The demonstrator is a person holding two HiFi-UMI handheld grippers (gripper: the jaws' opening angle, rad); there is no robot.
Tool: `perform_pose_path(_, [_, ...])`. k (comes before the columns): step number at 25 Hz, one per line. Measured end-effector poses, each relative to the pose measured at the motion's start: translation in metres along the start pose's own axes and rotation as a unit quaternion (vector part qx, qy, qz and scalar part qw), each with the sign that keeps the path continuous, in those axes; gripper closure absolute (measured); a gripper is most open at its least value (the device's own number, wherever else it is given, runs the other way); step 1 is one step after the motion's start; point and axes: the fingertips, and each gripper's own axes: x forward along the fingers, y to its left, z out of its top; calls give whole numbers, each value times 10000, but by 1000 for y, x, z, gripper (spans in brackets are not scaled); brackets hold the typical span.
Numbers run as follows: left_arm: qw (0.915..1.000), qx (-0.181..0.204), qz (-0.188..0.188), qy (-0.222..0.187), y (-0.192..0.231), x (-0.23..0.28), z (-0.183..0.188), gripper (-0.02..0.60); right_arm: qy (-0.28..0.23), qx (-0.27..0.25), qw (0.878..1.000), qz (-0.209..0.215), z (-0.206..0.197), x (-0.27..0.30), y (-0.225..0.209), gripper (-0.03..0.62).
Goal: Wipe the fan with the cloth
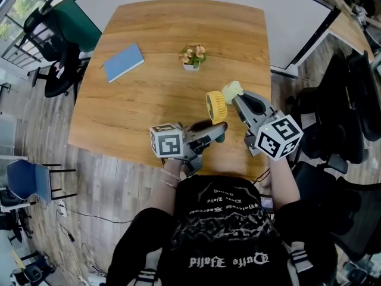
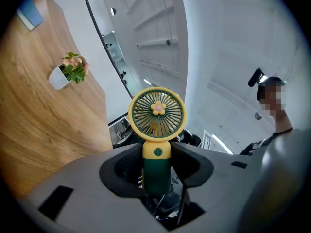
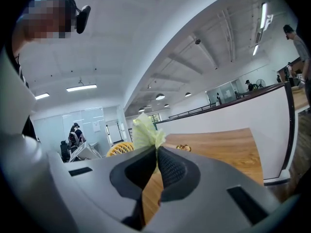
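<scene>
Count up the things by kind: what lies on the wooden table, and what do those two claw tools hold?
Fan: 1, in the left gripper
Cloth: 1, in the right gripper
Blue book: 1, on the table
Potted plant: 1, on the table
Total: 4

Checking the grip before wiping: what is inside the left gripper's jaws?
The fan stands there, its green handle pinched between the pads of the left gripper, yellow head beyond them. The handle's bottom end is hidden inside the gripper body.
</scene>
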Motion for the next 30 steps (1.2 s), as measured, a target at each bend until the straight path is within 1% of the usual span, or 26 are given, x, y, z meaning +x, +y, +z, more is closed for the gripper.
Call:
perform_pose_path(3, [9994,186,-175,216,-7,-1,-4,383,139,29,9999,75,-3,4,-1,572])
perform_pose_path(6, [9970,314,-412,583,-14,-2,-15,384,259,46,9996,85,-8,6,-2,572])
perform_pose_path(8, [9935,456,-620,839,-20,-1,-21,383,411,-77,9989,229,-11,10,3,572])
perform_pose_path(9, [9920,516,-707,905,-23,-1,-22,383,528,-211,9978,332,-14,12,7,573])
perform_pose_path(11, [9921,539,-784,823,-28,0,-16,383,754,-438,9949,515,-22,13,14,574])
perform_pose_path(13, [9943,430,-794,571,-27,-3,-6,383,837,-433,9930,707,-30,10,20,572])
perform_pose_path(15, [9952,372,-786,442,-23,-8,1,383,816,-382,9915,939,-34,5,28,573])
perform_pose_path(17, [9954,318,-840,321,-23,-13,7,383,831,-375,9880,1243,-36,3,37,572])
perform_pose_path(20, [9952,144,-965,73,-21,-18,14,383,983,-411,9779,1800,-40,-1,55,572])
perform_pose_path(22, [9950,92,-995,50,-20,-21,15,383,1105,-426,9703,2107,-43,-5,65,572])
perform_pose_path(26, [9953,146,-934,210,-19,-20,9,383,1332,-360,9580,2513,-46,-13,73,572])
perform_pose_path(30, [9955,184,-893,269,-17,-19,5,383,1316,-202,9534,2709,-46,-21,77,574])
